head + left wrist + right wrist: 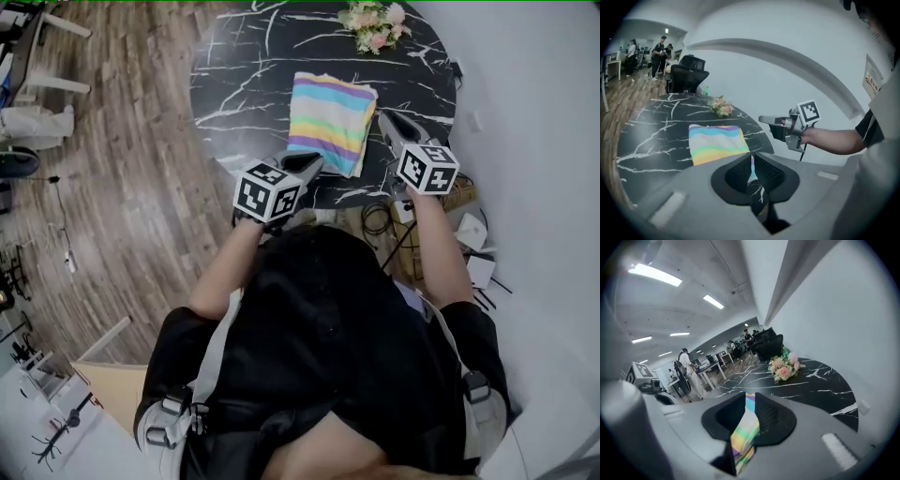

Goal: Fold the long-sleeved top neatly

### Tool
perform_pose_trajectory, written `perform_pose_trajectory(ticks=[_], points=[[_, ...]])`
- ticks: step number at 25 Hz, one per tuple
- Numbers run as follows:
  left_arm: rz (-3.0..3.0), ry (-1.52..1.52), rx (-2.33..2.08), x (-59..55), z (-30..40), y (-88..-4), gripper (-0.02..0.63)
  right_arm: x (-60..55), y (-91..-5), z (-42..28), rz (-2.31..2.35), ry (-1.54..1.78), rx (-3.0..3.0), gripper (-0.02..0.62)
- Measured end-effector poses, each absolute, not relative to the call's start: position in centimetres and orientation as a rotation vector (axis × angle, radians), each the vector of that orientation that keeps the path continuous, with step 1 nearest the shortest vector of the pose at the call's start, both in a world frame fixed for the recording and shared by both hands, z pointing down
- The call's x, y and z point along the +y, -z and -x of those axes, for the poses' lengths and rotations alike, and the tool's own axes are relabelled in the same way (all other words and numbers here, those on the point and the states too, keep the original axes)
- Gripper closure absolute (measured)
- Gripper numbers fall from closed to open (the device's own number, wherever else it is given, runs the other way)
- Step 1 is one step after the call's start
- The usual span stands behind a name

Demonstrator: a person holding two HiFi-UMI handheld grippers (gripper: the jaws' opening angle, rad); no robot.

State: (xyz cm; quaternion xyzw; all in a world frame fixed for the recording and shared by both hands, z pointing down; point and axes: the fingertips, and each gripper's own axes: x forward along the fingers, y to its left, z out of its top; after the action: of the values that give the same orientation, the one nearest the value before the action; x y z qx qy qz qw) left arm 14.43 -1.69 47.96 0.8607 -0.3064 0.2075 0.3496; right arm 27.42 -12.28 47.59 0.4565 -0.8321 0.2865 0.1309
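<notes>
The long-sleeved top (328, 117), striped in pastel colours, lies folded into a flat rectangle on the black marble table (244, 75). My left gripper (314, 161) hovers just off the fold's near left corner. Its jaws are almost together with nothing between them; in the left gripper view (752, 161) only the top (717, 143) shows through the slit. My right gripper (382, 116) hangs beside the fold's right edge, clear of the cloth. In the right gripper view (751, 401) a narrow gap remains, and the striped top (743, 441) is seen through it, not pinched.
A small bunch of flowers (375, 26) lies at the table's far edge. A white wall (534, 112) runs close along the right. Cables and boxes (469, 234) sit on the floor below the table's right side. Black chairs (686, 72) and people stand far behind.
</notes>
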Motion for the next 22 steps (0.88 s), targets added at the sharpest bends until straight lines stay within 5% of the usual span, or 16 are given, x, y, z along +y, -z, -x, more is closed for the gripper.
perform_pose_trajectory(ticks=[22], points=[[-2.597,-0.194,-1.195,-6.8,2.4,-36.8,0.598,-5.8,-37.9,-22.0,-1.674,-0.512,-2.542,0.591]])
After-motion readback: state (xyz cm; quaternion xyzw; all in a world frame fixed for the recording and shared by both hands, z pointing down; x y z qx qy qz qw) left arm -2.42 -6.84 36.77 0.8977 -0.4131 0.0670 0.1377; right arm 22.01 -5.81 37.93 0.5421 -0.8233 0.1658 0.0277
